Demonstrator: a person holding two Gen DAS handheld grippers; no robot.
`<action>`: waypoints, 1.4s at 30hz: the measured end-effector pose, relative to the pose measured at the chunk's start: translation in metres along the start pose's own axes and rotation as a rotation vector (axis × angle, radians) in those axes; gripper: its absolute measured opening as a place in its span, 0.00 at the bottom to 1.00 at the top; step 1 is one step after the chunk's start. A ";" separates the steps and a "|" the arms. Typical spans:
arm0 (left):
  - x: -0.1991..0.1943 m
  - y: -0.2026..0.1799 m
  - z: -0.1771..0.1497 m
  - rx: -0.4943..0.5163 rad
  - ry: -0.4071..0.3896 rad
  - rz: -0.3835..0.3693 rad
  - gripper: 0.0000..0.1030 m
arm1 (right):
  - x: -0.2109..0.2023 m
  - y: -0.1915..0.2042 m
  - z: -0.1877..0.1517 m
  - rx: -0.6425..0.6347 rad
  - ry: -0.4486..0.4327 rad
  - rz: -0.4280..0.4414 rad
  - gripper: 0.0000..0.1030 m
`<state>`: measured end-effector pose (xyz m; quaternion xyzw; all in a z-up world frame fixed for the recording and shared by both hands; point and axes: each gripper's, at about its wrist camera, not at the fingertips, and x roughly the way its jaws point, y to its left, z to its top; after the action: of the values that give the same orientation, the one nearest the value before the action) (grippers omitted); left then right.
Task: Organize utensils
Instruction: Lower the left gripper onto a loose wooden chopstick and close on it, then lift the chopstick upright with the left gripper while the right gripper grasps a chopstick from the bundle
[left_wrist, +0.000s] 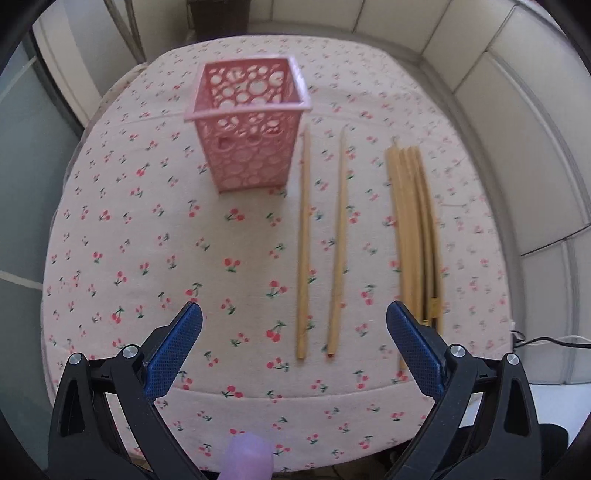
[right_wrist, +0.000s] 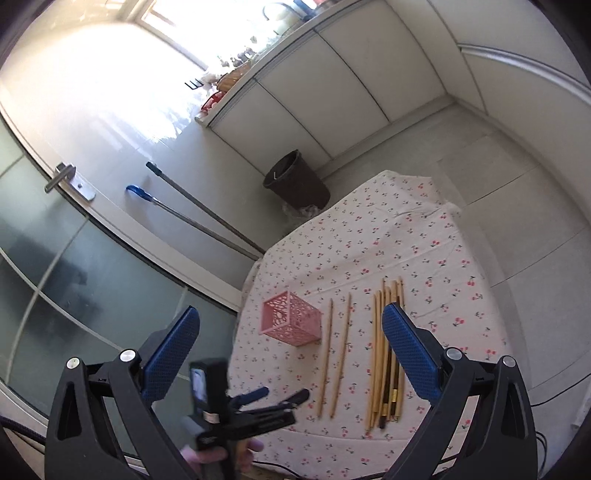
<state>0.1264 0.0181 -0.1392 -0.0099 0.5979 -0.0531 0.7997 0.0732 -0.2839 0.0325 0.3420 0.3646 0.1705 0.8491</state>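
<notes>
A pink perforated basket (left_wrist: 247, 125) (right_wrist: 290, 323) stands upright on the cherry-print tablecloth (left_wrist: 147, 229) (right_wrist: 369, 240). Right of it two loose wooden chopsticks (left_wrist: 303, 251) (right_wrist: 327, 354) lie side by side, pointing away from me. Farther right is a bundle of several chopsticks (left_wrist: 413, 229) (right_wrist: 384, 350). My left gripper (left_wrist: 293, 310) (right_wrist: 284, 393) hovers open over the table's near edge, with nothing between its blue pads; the loose pair's near ends lie below it. My right gripper (right_wrist: 291, 312) is open and empty, held high above and behind the table.
A brown bin (right_wrist: 295, 181) stands on the floor beyond the table. Two long handles (right_wrist: 199, 210) lean on the wall by a glass door (right_wrist: 64, 177). White cabinets (right_wrist: 332, 85) line the far side. A hand (right_wrist: 221, 458) holds the left gripper. A cable (left_wrist: 546, 341) runs at the right.
</notes>
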 end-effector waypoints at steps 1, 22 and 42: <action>0.007 0.002 0.000 -0.007 0.007 0.016 0.92 | 0.002 -0.008 0.002 0.005 -0.011 -0.012 0.93; 0.057 -0.023 -0.030 0.133 0.024 0.068 0.09 | 0.036 -0.076 -0.007 0.180 0.089 -0.167 0.93; -0.048 -0.041 -0.030 0.200 -0.299 -0.152 0.06 | 0.043 -0.083 -0.018 0.196 0.120 -0.216 0.93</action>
<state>0.0813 -0.0168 -0.0989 0.0168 0.4617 -0.1707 0.8703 0.0922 -0.3115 -0.0569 0.3714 0.4642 0.0621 0.8017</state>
